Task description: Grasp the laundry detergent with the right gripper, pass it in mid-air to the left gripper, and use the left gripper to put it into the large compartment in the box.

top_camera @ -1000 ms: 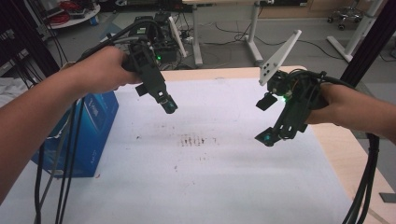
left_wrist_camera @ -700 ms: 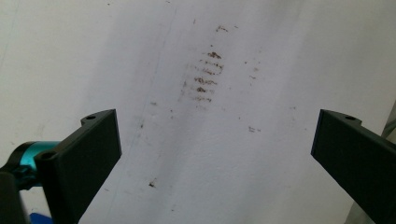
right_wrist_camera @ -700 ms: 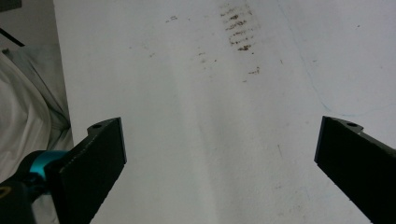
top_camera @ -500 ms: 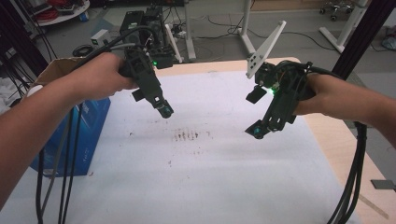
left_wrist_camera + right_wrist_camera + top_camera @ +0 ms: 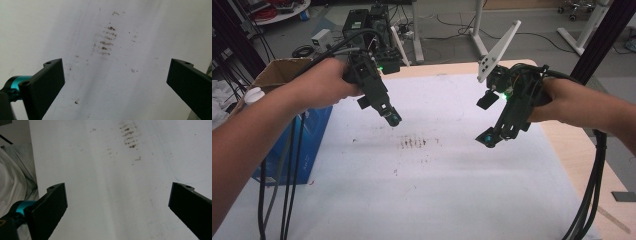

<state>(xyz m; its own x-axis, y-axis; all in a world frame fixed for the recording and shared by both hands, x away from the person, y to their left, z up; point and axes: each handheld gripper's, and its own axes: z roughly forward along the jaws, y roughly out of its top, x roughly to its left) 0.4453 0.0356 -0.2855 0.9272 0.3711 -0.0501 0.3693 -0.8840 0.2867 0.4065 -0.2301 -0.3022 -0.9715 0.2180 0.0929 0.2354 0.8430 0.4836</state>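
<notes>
White sheet (image 5: 437,175) covering counter, brown smudge (image 5: 414,143) at centre. Left tool (image 5: 393,118) and right tool (image 5: 487,138) hovering above, jaws spread wide, empty. Risk: trailing cables (image 5: 287,165) snagging cardboard box (image 5: 277,72) beside left arm.

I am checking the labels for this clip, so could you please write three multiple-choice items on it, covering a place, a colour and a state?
1. Where do the brown smudges lie on the white table cover?
A. between the two hand-held grippers
B. at its near edge
C. inside the cardboard box

2. What colour is the box at the table's left side?
A. red
B. blue
C. yellow

3. How do the left hand-held gripper's jaws stand?
A. shut on a cloth
B. shut on nothing
C. wide apart, holding nothing

Answers: 1 A, the marks sit between both in the high view; 2 B, its side shows blue; 3 C, bare cover shows between the jaws.
</notes>
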